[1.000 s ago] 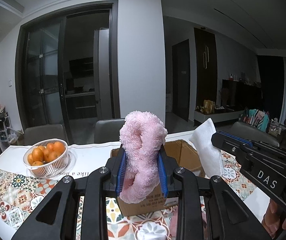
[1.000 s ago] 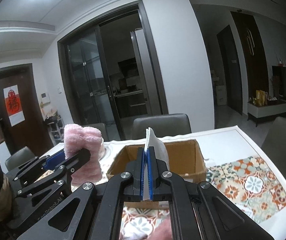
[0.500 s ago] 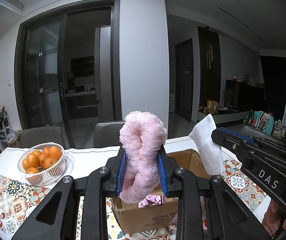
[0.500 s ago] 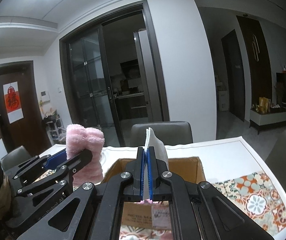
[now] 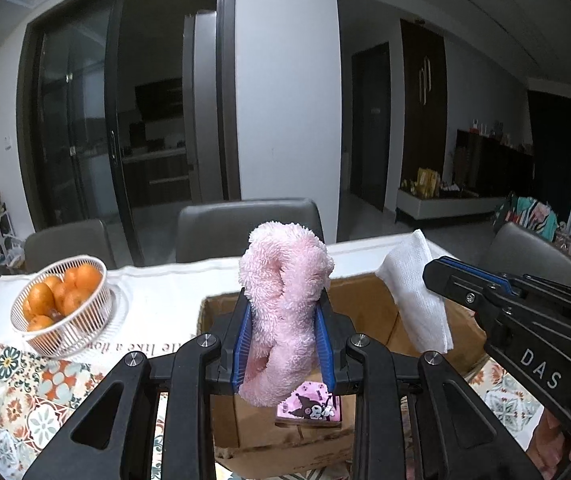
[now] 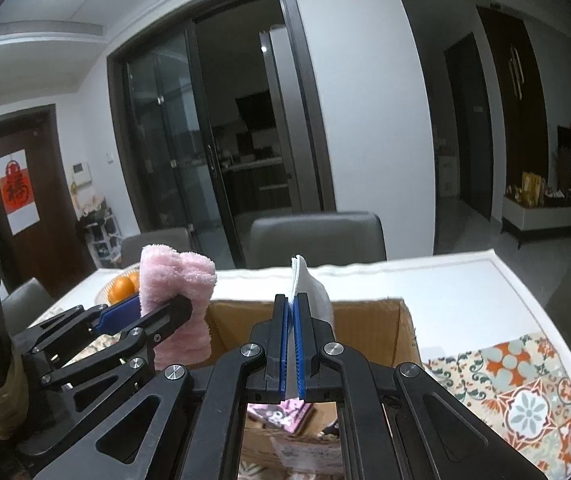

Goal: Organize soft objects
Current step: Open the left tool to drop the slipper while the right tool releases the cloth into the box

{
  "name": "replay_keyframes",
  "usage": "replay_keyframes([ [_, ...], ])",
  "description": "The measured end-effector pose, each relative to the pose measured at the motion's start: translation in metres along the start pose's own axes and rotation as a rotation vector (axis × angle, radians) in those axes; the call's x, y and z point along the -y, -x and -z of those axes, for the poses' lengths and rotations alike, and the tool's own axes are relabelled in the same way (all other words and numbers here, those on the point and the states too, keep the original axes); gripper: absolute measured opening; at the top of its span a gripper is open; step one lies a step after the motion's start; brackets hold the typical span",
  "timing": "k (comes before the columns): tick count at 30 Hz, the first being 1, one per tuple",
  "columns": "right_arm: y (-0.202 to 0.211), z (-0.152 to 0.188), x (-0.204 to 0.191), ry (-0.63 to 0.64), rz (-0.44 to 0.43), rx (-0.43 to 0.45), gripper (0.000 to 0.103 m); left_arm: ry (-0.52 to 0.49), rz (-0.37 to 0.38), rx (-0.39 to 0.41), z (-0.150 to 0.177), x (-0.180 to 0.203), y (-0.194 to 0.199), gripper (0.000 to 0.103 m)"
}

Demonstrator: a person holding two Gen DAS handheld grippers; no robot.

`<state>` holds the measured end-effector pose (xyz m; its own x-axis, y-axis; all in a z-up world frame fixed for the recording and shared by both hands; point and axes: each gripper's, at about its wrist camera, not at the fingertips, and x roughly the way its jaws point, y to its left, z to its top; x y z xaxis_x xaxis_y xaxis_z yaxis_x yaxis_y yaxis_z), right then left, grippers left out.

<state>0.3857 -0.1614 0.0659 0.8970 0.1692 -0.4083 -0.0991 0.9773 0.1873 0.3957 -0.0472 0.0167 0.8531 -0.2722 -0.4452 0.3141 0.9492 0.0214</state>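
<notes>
My left gripper (image 5: 285,332) is shut on a fluffy pink towel (image 5: 285,300) and holds it above the near-left part of an open cardboard box (image 5: 365,304). My right gripper (image 6: 292,336) is shut on a folded white cloth (image 6: 311,292) and holds it above the same box (image 6: 373,320). The right gripper and its white cloth (image 5: 417,300) show at the right of the left wrist view. The pink towel (image 6: 177,304) shows at the left of the right wrist view. A pink cartoon-print item (image 5: 313,406) lies inside the box.
A white wire basket of oranges (image 5: 61,304) stands on the table to the left of the box. The table has a patterned cloth (image 6: 525,392) and a white runner. Grey chairs (image 5: 245,224) stand behind the far edge.
Both grippers have moved forward and upward over the box with their cloths still held. The box interior and the pink printed item have come into view.
</notes>
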Motion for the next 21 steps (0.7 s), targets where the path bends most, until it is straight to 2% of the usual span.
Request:
replay_keyframes([
  [8, -0.028, 0.015, 0.017, -0.039, 0.02, -0.09, 0.005, -0.015, -0.004, -0.083, 0.01, 0.008, -0.029, 0.033],
  [10, -0.033, 0.018, 0.022, -0.06, 0.021, -0.112, 0.005, -0.013, -0.004, -0.089, 0.011, 0.009, -0.032, 0.044],
  [12, -0.037, 0.021, 0.026, -0.08, 0.02, -0.133, 0.006, -0.012, -0.01, -0.09, 0.012, 0.009, -0.031, 0.05],
  [13, -0.038, 0.022, 0.027, -0.084, 0.022, -0.139, 0.007, -0.012, -0.011, -0.086, 0.012, 0.01, -0.03, 0.056],
  [15, -0.039, 0.023, 0.029, -0.087, 0.035, -0.144, 0.015, -0.011, -0.019, -0.077, 0.01, 0.011, -0.026, 0.065],
  [16, -0.038, 0.023, 0.03, -0.088, 0.04, -0.142, 0.028, -0.013, -0.023, -0.073, 0.01, 0.009, -0.025, 0.066],
  [17, -0.037, 0.023, 0.031, -0.092, 0.048, -0.134, 0.035, -0.016, -0.027, -0.071, 0.009, 0.008, -0.024, 0.067],
  [21, -0.03, 0.021, 0.032, -0.101, 0.072, -0.126, 0.035, -0.029, -0.041, -0.062, 0.01, 0.009, -0.013, 0.07],
])
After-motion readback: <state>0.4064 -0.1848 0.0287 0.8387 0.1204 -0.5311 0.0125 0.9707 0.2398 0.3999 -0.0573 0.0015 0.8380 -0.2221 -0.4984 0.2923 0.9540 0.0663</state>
